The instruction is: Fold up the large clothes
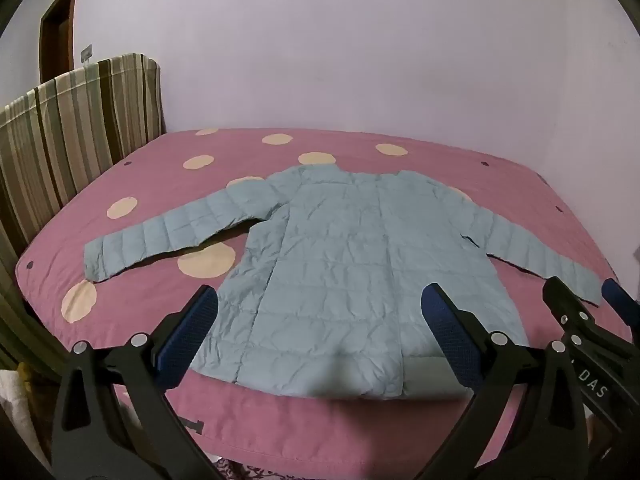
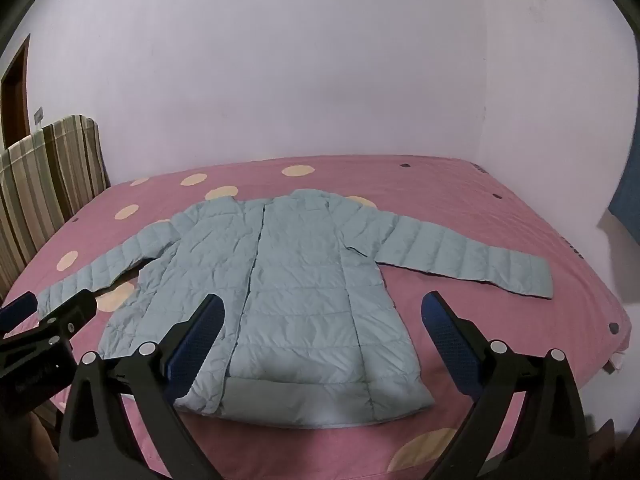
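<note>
So there's a light blue puffer jacket (image 1: 340, 264) spread out flat on a bed (image 1: 360, 148), front side up, closed down the middle, collar toward the far wall (image 1: 320, 60) and hem toward the near edge. Both sleeves are stretched out to the sides, angling a bit toward the near side. The bed has a pink cover with big cream dots, and the jacket sits roughly in the middle of it, covering a few of those dots.

The left gripper (image 1: 320, 300) hangs over the near edge of the bed, tilted down at the hem, jaws spread wide with nothing between them. They frame the lower part of the jacket but don't touch it. The right gripper (image 2: 324, 308) is right beside it, same deal: jaws wide, empty, hovering above the hem on the right half of the jacket.

Off to the left there's a striped headboard (image 1: 80, 120) against the wall, and a brown door (image 1: 58, 28) behind it.
</note>
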`<state>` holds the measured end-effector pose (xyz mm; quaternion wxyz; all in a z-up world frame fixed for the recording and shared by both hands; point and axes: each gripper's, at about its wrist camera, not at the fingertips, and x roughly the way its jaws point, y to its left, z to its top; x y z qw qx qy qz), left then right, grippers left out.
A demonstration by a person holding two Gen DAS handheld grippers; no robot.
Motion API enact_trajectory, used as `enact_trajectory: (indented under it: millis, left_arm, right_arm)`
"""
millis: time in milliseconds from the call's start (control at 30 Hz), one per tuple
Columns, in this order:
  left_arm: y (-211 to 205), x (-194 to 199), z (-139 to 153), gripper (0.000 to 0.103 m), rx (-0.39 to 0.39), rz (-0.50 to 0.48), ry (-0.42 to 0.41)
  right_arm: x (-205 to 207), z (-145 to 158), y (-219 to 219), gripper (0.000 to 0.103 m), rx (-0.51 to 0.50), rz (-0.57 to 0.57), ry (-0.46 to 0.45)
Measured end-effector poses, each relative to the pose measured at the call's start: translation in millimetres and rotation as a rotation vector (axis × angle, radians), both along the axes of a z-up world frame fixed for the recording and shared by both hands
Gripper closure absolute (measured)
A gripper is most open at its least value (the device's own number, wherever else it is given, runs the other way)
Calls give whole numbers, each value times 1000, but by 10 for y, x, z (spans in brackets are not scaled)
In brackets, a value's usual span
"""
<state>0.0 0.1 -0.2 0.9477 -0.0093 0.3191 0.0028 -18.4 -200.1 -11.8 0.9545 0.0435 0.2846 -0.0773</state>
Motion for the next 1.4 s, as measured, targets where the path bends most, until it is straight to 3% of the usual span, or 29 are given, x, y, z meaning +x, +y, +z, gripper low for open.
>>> enact_trajectory:
  millis: [1400]
  left_arm:
    - [-36, -15, -64, 2, 4, -6, 14]
  right_arm:
    - [58, -42, 80, 5, -3, 1, 8]
